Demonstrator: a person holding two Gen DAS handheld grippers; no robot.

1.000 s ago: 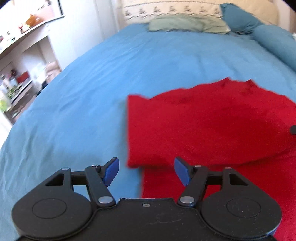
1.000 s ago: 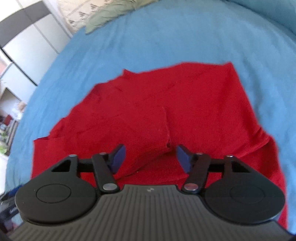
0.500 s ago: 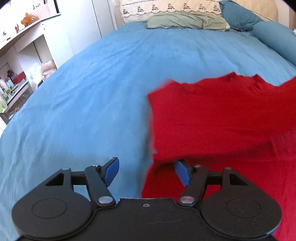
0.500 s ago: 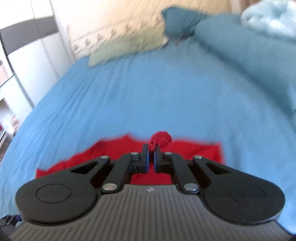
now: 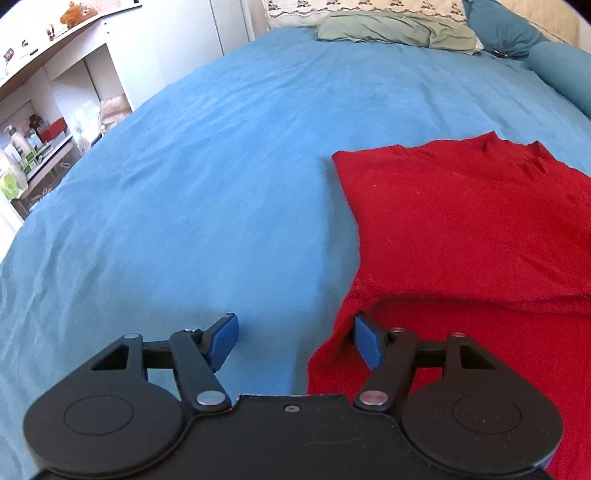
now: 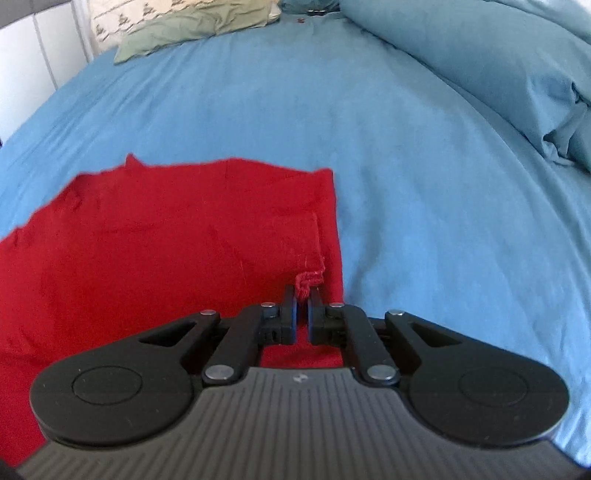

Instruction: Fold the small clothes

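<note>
A red garment [image 5: 461, 229] lies on the blue bed sheet [image 5: 221, 166], its upper part folded over the lower part. My left gripper [image 5: 295, 341] is open and empty at the garment's left edge, its right finger over the red cloth. In the right wrist view the red garment [image 6: 166, 251] spreads to the left. My right gripper [image 6: 302, 295] is shut on a bunched bit of the garment's right edge, low over the cloth.
A green pillow [image 5: 395, 31] and blue pillows [image 5: 506, 29] lie at the head of the bed. A bunched blue duvet [image 6: 498, 59] lies along the right side. White shelves with bottles [image 5: 33, 122] stand beyond the bed's left edge.
My right gripper closed on the garment's edge, lifted it and carried it over, and is now low at the right edge. My left gripper stayed open and shifted left relative to the garment.
</note>
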